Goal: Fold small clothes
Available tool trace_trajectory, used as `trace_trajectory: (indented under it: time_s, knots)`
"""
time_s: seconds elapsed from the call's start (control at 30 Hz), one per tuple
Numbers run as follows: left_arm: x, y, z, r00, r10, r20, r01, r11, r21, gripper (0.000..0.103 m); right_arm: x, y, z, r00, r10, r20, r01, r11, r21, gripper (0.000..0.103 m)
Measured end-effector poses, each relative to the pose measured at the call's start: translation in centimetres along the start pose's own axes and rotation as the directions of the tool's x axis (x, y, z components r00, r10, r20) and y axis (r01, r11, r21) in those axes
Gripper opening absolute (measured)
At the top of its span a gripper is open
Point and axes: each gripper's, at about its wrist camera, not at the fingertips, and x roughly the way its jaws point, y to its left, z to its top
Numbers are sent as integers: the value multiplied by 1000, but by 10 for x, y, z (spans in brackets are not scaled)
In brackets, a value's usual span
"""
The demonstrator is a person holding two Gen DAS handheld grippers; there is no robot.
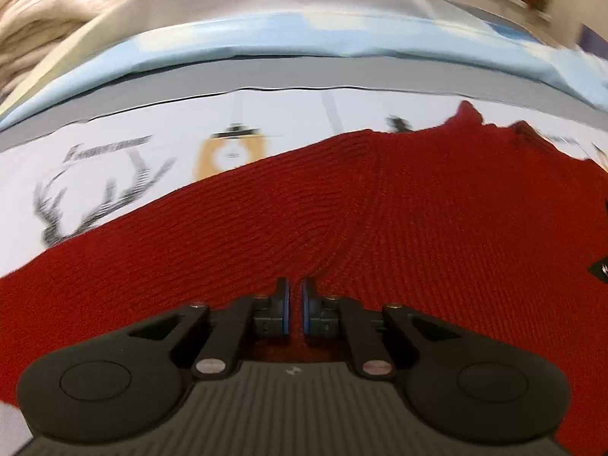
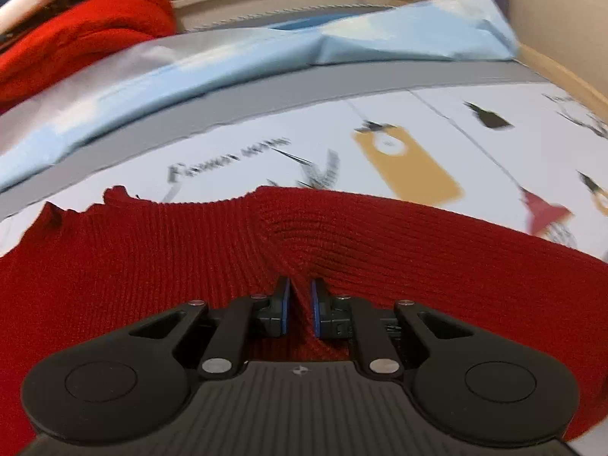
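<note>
A red ribbed knit garment [image 1: 380, 205] lies spread on a white printed cloth and fills the lower half of both views [image 2: 190, 250]. My left gripper [image 1: 295, 288] is shut on a pinched ridge of the red knit, the fabric puckering toward its blue pads. My right gripper [image 2: 300, 290] is shut on another fold of the same garment, a strip of knit held between its pads. The garment's far edge [image 2: 266, 192] is jagged and lies on the cloth.
The white cloth [image 1: 114, 159] carries antler, tag and text prints [image 2: 406, 159]. A light blue sheet [image 2: 342, 45] and grey band lie beyond it. A red garment pile [image 2: 76, 38] and a cream knit [image 1: 38, 19] sit at the back left. A wall [image 2: 551, 7] stands at right.
</note>
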Motion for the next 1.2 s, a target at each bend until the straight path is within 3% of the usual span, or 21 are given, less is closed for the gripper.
trace_trajectory:
  time_s: [0.07, 0.2, 0.4, 0.5, 0.57, 0.67, 0.7, 0.8, 0.9, 0.97, 1.03, 1.13, 1.2]
  knots:
    - [1, 8, 1, 999, 45, 5, -45, 998, -31, 8, 11, 8, 5, 997, 71, 9, -71, 997, -23, 11]
    - [0, 15, 4, 995, 97, 5, -97, 992, -82, 13, 24, 23, 8, 992, 119, 43, -117, 992, -48, 11]
    - [-32, 7, 15, 999, 38, 21, -35, 991, -129, 14, -10, 22, 22, 994, 100, 40, -98, 995, -35, 21]
    - [-62, 5, 25, 998, -6, 62, 17, 985, -171, 14, -51, -2, 26, 997, 34, 74, -34, 999, -3, 34]
    - [-91, 0, 31, 993, -52, 107, 71, 981, -179, 14, -72, -30, 26, 998, -40, 38, 36, 994, 106, 36]
    - [-143, -12, 34, 980, -72, 185, 102, 983, -155, 20, -110, -88, 20, 994, -111, 2, 102, 920, 377, 36]
    - [-157, -15, 34, 978, -64, 196, 96, 983, -157, 27, -121, -100, 16, 992, -126, 13, 109, 902, 418, 36]
    - [-182, -21, 26, 976, -69, 206, 108, 977, -185, 32, -139, -127, 1, 975, -212, 62, 165, 885, 436, 38]
    - [-177, -33, 4, 967, -72, 245, 105, 987, -125, 36, -125, -148, -9, 968, -248, 35, 204, 864, 461, 41]
    - [-153, -43, 0, 985, -39, 166, 54, 995, -87, 36, -115, -156, -6, 966, -253, 59, 199, 867, 457, 41]
    - [-135, -46, 3, 991, -33, 126, 46, 993, -107, 36, -102, -157, 3, 954, -290, 70, 242, 889, 389, 49]
    - [-126, -54, 8, 988, -73, 136, 85, 993, -88, 36, -82, -164, 10, 957, -284, 56, 247, 902, 353, 54]
    - [-119, -59, 9, 991, -59, 118, 65, 997, -50, 36, -69, -167, 14, 947, -319, 20, 292, 890, 350, 55]
